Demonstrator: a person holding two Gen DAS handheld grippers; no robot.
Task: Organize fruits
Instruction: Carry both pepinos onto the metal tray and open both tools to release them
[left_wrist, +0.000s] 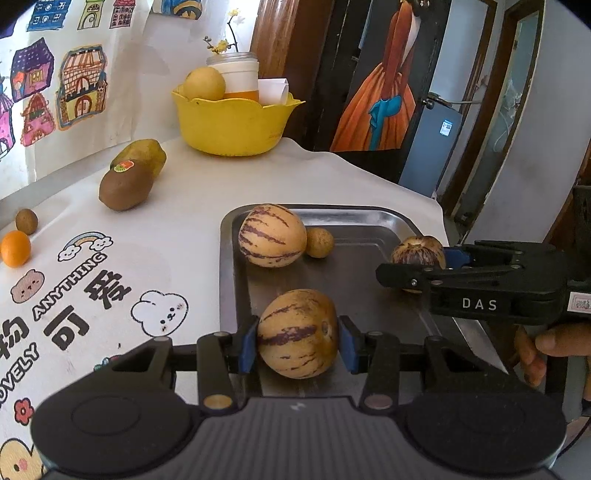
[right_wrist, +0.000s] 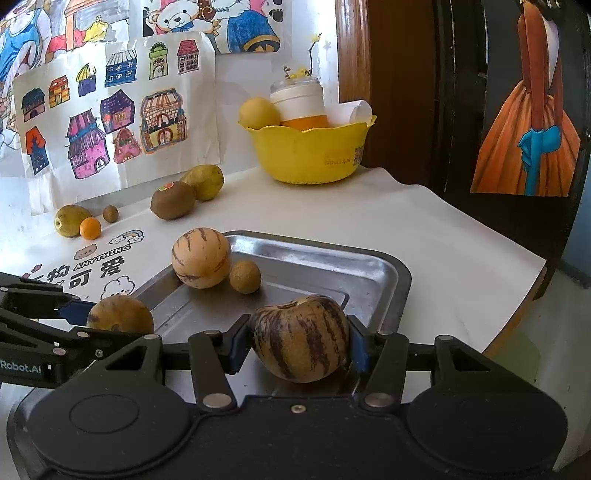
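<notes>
My left gripper (left_wrist: 297, 341) clamps a pale striped melon (left_wrist: 297, 334) over the tray's (left_wrist: 369, 218) near edge; my right gripper (right_wrist: 300, 341), farther right, grips a darker striped melon (right_wrist: 300, 338).

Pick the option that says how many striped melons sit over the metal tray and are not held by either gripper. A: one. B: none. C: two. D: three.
A: only the striped melon beside the small brown fruit is free on the metal tray; the left gripper and right gripper each clamp another.
</notes>
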